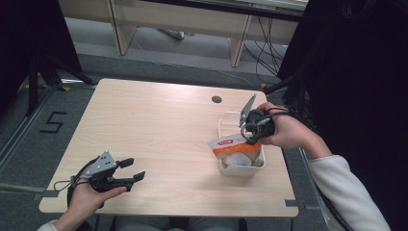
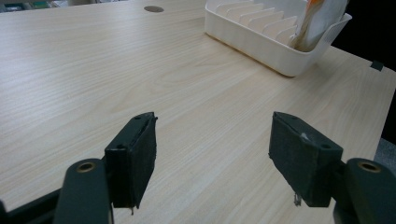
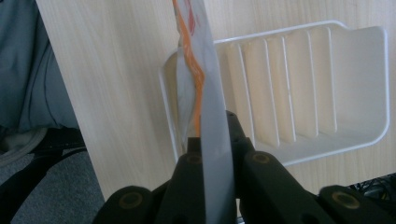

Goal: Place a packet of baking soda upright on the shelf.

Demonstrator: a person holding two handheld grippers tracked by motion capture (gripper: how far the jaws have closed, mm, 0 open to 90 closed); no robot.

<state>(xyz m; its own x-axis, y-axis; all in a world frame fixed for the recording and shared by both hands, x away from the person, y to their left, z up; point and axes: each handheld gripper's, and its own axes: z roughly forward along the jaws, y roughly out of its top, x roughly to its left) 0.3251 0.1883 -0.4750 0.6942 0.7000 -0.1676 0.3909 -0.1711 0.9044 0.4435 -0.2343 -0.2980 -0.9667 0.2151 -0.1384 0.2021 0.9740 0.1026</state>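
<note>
A white slotted rack (image 1: 226, 119) (image 2: 261, 44) (image 3: 355, 84) stands on the wooden table (image 1: 159, 130) at its right side. An orange-and-white pouch (image 1: 235, 150) (image 2: 317, 21) (image 3: 205, 93) stands in the rack's near end slot. My right gripper (image 1: 250, 134) (image 3: 215, 140) is above the rack, shut on the pouch's top edge. My left gripper (image 1: 132, 169) (image 2: 212, 158) rests low over the table's front left, open, with nothing between its black pads (image 2: 137, 154).
A round cable hole (image 1: 216, 99) (image 2: 153, 9) sits in the table near its far edge. The rack's other slots (image 3: 299, 84) hold nothing. Cables and desk legs lie on the floor beyond the table. A "5" is taped on the floor (image 1: 52, 122) at left.
</note>
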